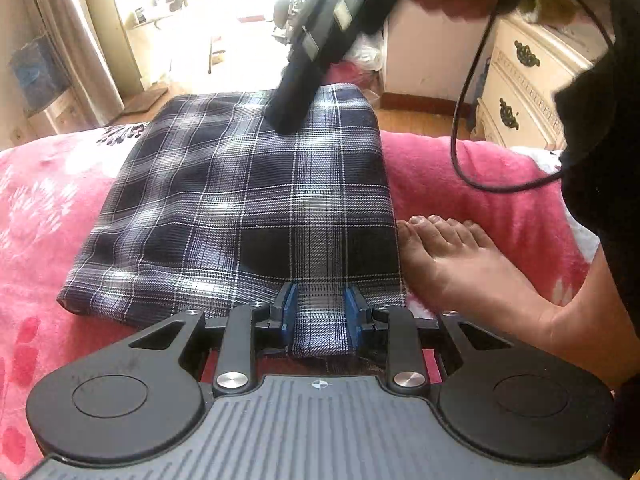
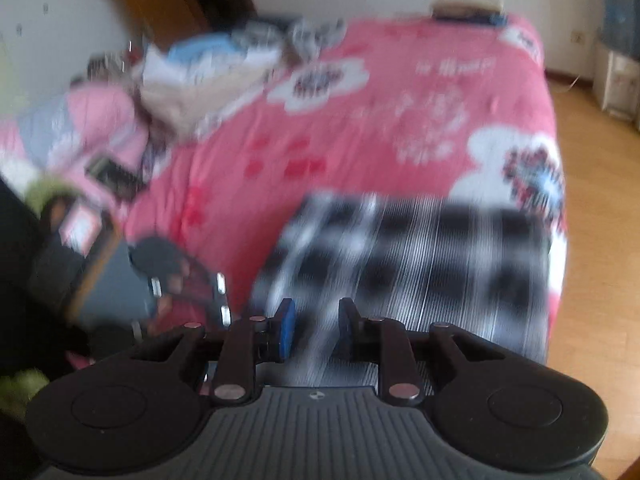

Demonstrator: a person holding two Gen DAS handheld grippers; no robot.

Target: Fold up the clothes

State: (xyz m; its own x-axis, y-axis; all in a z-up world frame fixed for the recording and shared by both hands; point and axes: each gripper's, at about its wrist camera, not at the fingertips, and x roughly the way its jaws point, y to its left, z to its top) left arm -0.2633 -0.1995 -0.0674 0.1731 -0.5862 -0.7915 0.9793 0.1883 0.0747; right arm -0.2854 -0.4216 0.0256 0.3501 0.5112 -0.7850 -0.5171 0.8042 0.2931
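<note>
On the pink floral bedspread (image 1: 460, 168) a folded plaid garment (image 1: 240, 208) is laid, its near edge pinched by the left gripper (image 1: 320, 312), a bare foot (image 1: 452, 256) just right; the narrow right gripper (image 2: 316, 320) is blurred, grip undeterminable

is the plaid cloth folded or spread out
Folded: the plaid cloth lies as a neat layered rectangle on the pink blanket.

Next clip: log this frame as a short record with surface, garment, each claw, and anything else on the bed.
surface: pink floral blanket on a bed
garment: plaid cloth, folded into a rectangle, lying flat
left claw: shut on the plaid cloth's near edge
right claw: over the cloth; view blurred, grip unclear
other: bare foot beside the cloth's right edge; pile of clothes at the far side
</note>
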